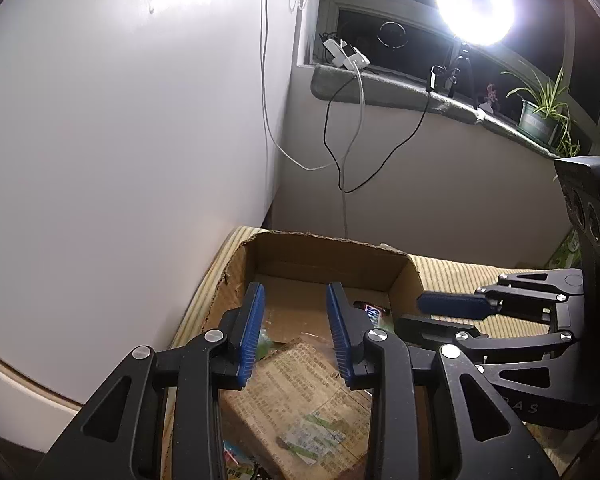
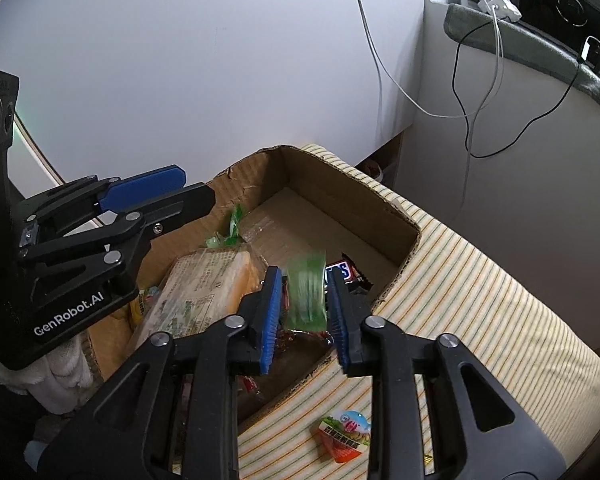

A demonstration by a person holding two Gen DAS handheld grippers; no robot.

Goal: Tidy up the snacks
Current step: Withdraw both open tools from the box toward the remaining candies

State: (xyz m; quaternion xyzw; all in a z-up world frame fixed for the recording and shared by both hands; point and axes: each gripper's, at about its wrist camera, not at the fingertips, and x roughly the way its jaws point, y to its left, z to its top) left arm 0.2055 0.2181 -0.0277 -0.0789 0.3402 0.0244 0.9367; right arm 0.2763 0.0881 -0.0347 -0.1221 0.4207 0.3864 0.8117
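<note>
In the right wrist view, the right gripper (image 2: 304, 312) hung over the near corner of the box (image 2: 400, 216), its blue pads spread apart. A green packet (image 2: 306, 292), blurred, sat in the gap between them; neither pad pressed on it, so it was loose rather than pinched. Whether it touched anything below could not be told. Just under the pads lay a dark red wrapper (image 2: 300, 340), and beyond the right pad a Snickers bar (image 2: 346, 272) rested on the box floor. To the left, a large tan packet (image 2: 204, 284) with printed text lay tilted in the box, with a small green candy (image 2: 230, 228) just behind it. On the striped cloth (image 2: 480, 300) outside the box, near the camera, lay a small orange jelly cup (image 2: 346, 434) with a picture lid.

The left gripper (image 2: 172, 192) reached in from the left above the box's far-left wall. In its own view the left gripper (image 1: 296, 332) stood with pads parted and nothing between them, over the tan packet (image 1: 296, 400). The Snickers bar (image 1: 374, 312) showed past its right pad, and the right gripper (image 1: 456, 308) came in from the right edge.

Behind the box rose a white wall (image 1: 120, 140), loose cables (image 1: 340, 140) hanging down it. Farther back, a sill (image 1: 400, 92) carried a ring lamp (image 1: 474, 4) and a potted plant (image 1: 540, 112).
</note>
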